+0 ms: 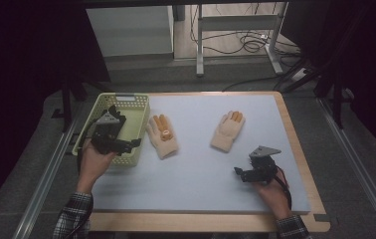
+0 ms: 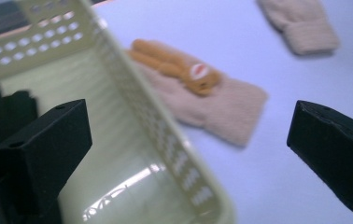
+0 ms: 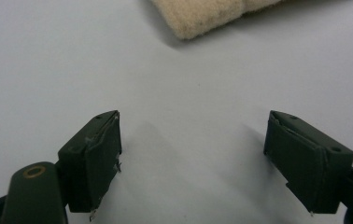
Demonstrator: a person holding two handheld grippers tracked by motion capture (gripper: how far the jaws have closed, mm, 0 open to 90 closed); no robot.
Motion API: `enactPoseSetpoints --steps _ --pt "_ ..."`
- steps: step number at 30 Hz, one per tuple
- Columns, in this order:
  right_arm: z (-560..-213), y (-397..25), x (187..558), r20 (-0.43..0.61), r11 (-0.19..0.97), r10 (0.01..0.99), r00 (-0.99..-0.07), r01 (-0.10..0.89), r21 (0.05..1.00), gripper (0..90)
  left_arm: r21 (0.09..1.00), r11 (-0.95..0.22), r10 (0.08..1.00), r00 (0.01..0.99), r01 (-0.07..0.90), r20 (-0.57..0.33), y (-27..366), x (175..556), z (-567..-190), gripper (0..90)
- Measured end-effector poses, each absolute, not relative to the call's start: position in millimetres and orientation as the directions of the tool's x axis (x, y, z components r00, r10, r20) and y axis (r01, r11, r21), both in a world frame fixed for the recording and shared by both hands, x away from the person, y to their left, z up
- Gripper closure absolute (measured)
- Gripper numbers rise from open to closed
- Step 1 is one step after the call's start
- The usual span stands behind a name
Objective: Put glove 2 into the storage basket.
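Note:
Two beige knit gloves with orange fingers lie on the pale blue mat. The left glove (image 1: 163,135) (image 2: 202,93) rests just right of a pale green plastic basket (image 1: 135,112) (image 2: 118,79). The right glove (image 1: 227,130) (image 2: 300,23) lies near the mat's middle, and its cuff (image 3: 202,14) shows at the top of the right gripper view. My left gripper (image 1: 126,144) (image 2: 188,149) hovers open over the basket's right wall, one jaw inside and one outside. My right gripper (image 1: 239,173) (image 3: 193,154) is open just above bare mat, short of the right glove's cuff.
The basket looks empty. A wooden table edge (image 1: 303,164) frames the mat (image 1: 196,169). Metal rails (image 1: 360,174) run along both sides. Table legs and cables (image 1: 245,42) lie on the floor beyond.

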State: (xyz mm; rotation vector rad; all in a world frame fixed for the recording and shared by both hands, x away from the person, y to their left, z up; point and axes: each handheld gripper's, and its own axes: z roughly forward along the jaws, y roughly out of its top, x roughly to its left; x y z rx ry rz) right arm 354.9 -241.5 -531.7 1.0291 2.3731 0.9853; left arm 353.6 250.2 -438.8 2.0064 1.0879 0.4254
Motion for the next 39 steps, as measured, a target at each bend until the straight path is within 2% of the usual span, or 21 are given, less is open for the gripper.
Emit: enactPoseSetpoints --steps 9,18,29,36,39 --pt "-532 -242 355 -0.058 0.490 0.745 -0.665 0.485 0.724 18.6 0.810 -0.360 0.750 0.660 0.464 -0.045 215 329 -437 0.0" --pt "-532 -241 355 -0.057 0.488 0.746 -0.664 0.486 0.725 18.6 0.803 -0.412 0.720 0.694 0.431 -0.003 187 309 -462 0.0" --pt "-532 -241 355 -0.057 0.487 0.746 -0.663 0.486 0.725 18.6 0.759 -0.436 0.742 0.671 0.483 0.000 173 298 -520 0.0" --pt "-532 -241 355 -0.057 0.488 0.746 -0.664 0.487 0.724 18.6 0.723 -0.483 0.756 0.651 0.494 0.060 170 297 -535 0.4" --pt "-532 -241 355 -0.058 0.489 0.746 -0.664 0.487 0.724 18.6 0.711 -0.478 0.763 0.644 0.516 0.046 170 297 -541 0.0"
